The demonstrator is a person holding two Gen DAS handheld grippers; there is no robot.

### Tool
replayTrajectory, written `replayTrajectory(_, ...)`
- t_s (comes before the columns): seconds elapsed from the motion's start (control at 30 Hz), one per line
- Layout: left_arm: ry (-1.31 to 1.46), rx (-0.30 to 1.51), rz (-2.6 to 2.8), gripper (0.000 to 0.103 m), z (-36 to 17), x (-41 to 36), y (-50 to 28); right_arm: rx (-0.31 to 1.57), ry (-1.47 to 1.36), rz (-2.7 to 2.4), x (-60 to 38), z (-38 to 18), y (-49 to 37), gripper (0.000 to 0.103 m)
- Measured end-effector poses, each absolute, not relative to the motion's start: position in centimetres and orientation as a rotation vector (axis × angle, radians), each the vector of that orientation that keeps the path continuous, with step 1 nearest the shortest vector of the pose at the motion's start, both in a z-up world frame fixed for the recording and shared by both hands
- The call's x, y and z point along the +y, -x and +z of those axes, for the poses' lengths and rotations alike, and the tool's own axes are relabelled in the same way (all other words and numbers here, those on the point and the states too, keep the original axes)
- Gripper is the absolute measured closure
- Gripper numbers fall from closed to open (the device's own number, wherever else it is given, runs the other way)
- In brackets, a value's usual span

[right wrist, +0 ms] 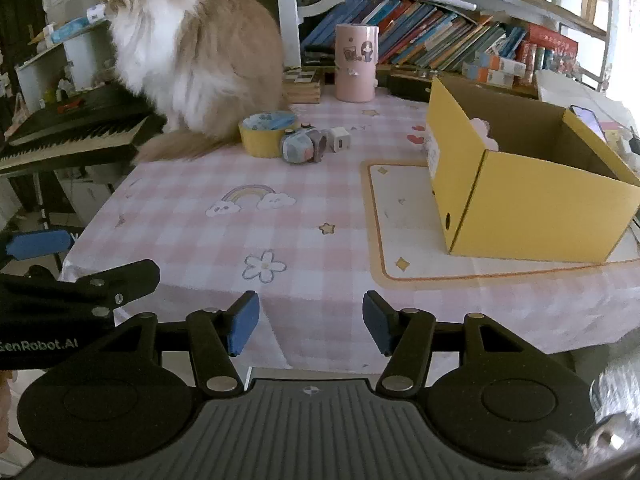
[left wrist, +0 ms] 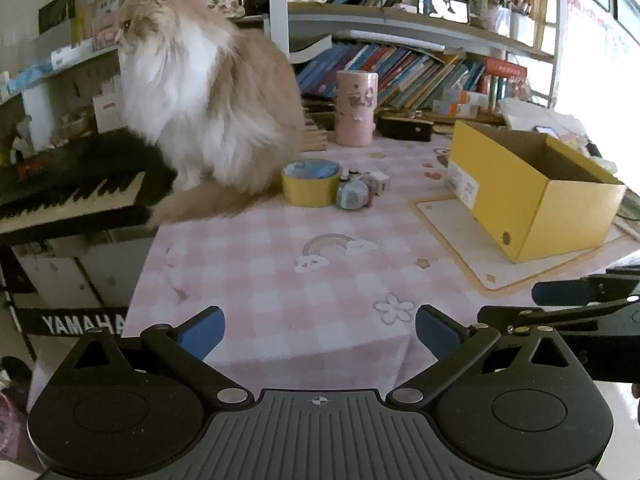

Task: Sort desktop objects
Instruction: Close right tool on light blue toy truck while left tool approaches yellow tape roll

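Observation:
A yellow tape roll [left wrist: 310, 184] [right wrist: 266, 133], a small grey toy camera [left wrist: 354, 194] [right wrist: 300, 147] and a white cube charger [left wrist: 380, 181] [right wrist: 339, 139] sit together mid-table. An open yellow cardboard box [left wrist: 532, 196] [right wrist: 532, 184] stands on a cream mat at the right. My left gripper [left wrist: 320, 332] is open and empty over the table's near edge. My right gripper [right wrist: 311, 322] is open and empty, also at the near edge. Each gripper shows at the side of the other's view.
A fluffy cream and white cat [left wrist: 200, 92] [right wrist: 188, 56] sits at the table's far left beside the tape. A pink cylinder [left wrist: 356, 108] [right wrist: 356, 62] stands at the back. A Yamaha keyboard [left wrist: 68, 196] [right wrist: 72, 136] is left of the table. Bookshelves [left wrist: 420, 64] line the back.

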State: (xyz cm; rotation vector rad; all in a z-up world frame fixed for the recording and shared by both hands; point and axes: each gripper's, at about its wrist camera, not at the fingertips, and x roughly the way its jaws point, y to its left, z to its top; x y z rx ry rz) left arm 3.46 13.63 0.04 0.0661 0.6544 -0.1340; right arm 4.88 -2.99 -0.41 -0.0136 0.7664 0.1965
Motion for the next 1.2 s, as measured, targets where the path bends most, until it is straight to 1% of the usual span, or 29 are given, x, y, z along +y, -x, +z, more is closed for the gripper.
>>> replayTrajectory(0.63,-0.026,0.680,-0.031,0.000,-0.1,11.2,-12.6,0.779,0.037,0.268,-5.7,-0.4,-15.3,0.044)
replayTrajectory(0.8,-0.018,0.683,-0.003,0.000,0.0,10.8,-14.3,0.774,0.043,0.289,-6.1,-0.3,-17.6,0.043)
replayTrajectory(1.0,-0.006,0.691,0.044,0.000,-0.1,10.8,-15.9,0.775,0.050,0.316,-6.1,-0.5,-19.9,0.038)
replayTrajectory(1.2,0.000,0.710,0.088,0.000,-0.5,11.0,-17.0,0.786,0.064,0.350,-5.6,-1.1,-22.2,0.038)
